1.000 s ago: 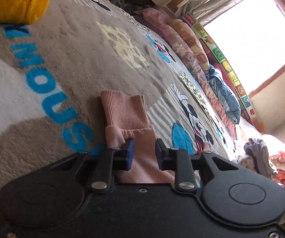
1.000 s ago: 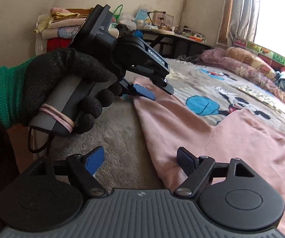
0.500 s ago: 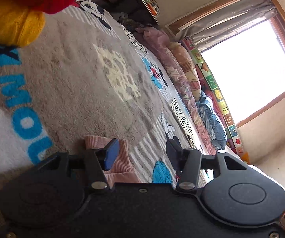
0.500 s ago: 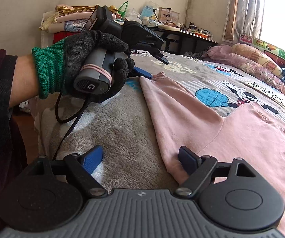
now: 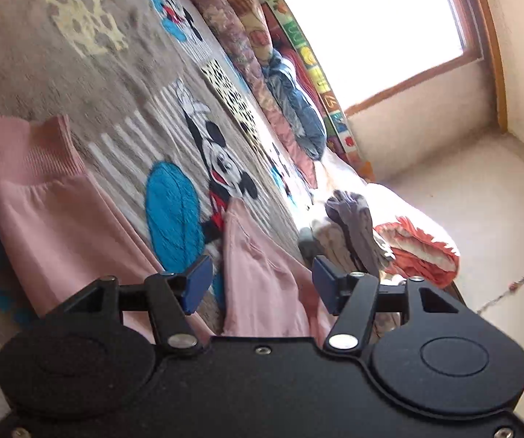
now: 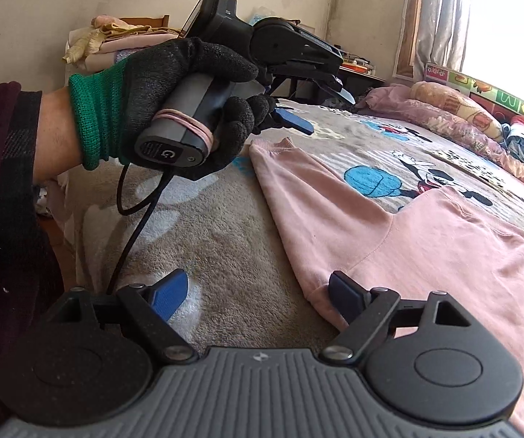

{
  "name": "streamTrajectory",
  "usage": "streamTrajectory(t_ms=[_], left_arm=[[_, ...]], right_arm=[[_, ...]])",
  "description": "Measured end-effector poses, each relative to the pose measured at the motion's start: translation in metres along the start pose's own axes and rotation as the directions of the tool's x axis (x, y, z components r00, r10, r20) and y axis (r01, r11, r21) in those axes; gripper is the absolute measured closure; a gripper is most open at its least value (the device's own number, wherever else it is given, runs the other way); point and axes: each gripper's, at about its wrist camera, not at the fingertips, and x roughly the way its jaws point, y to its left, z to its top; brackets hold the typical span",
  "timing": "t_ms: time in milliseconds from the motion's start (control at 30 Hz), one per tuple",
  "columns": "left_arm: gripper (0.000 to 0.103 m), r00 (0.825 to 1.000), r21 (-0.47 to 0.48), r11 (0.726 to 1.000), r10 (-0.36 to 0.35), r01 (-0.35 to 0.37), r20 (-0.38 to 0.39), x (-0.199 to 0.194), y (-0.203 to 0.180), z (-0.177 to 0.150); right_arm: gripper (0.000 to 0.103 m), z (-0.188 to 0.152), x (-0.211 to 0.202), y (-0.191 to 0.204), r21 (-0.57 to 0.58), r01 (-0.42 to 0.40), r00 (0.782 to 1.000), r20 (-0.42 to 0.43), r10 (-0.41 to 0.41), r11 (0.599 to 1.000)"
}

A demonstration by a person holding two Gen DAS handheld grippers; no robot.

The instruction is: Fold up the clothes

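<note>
Both jaws apart, empty. Sweater (image 6: 426, 241) flat on bed (image 6: 225, 241) for folding; cuff (image 5: 31, 149) left of left jaws.

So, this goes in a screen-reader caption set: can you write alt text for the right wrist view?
A pink sweatshirt lies flat on a cartoon-print blanket, one sleeve stretched toward the far end. The open right gripper hovers at its near edge. A black-gloved hand holds the open left gripper above the sleeve cuff.

Left tongs (image 5: 260, 284) gape above pink sweatshirt (image 5: 258, 284) (sleeve cuff (image 5: 31, 146) apparently flat) on blanket (image 5: 42, 73).
</note>
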Motion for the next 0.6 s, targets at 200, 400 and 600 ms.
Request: streamTrajectory(t_ms=[200, 400, 600], left_arm=[[0.032, 0.985, 0.016, 0.996, 0.087, -0.086, -0.152, 0.034, 0.0, -0.016], [0.037, 0.949, -0.068, 0.968, 0.249, -0.24, 0.196, 0.012, 0.019, 0.01], [0.037, 0.851, -0.164, 0.946, 0.324, -0.28, 0.414, -0.018, 0.021, 0.016]], right_arm=[[0.013, -0.004, 0.012, -0.004, 0.042, 0.001, 1.0, 0.0, -0.001, 0.999], [0.008, -0.007, 0.014, -0.004, 0.053, -0.025, 0.999, -0.023, 0.026, 0.998], [0.008, -0.005, 0.01, -0.002, 0.027, -0.029, 0.998, -0.05, 0.03, 0.999]])
